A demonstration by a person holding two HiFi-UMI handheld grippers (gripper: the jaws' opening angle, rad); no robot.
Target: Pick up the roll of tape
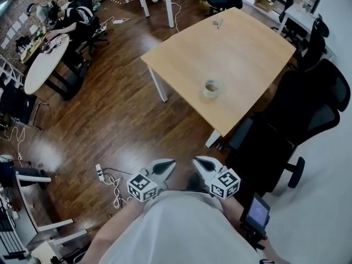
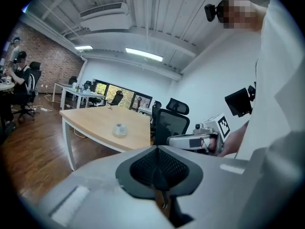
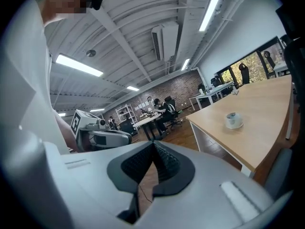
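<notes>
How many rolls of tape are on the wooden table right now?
1. The roll of tape lies flat on the wooden table, toward the end nearest the person. A small item at the far end is too small to identify; nothing else resembles a roll.

Tabletop point(image 1: 242, 48) bare around tape roll point(image 1: 212, 88); black chair point(image 1: 308, 109) seemingly blocks right side
</notes>
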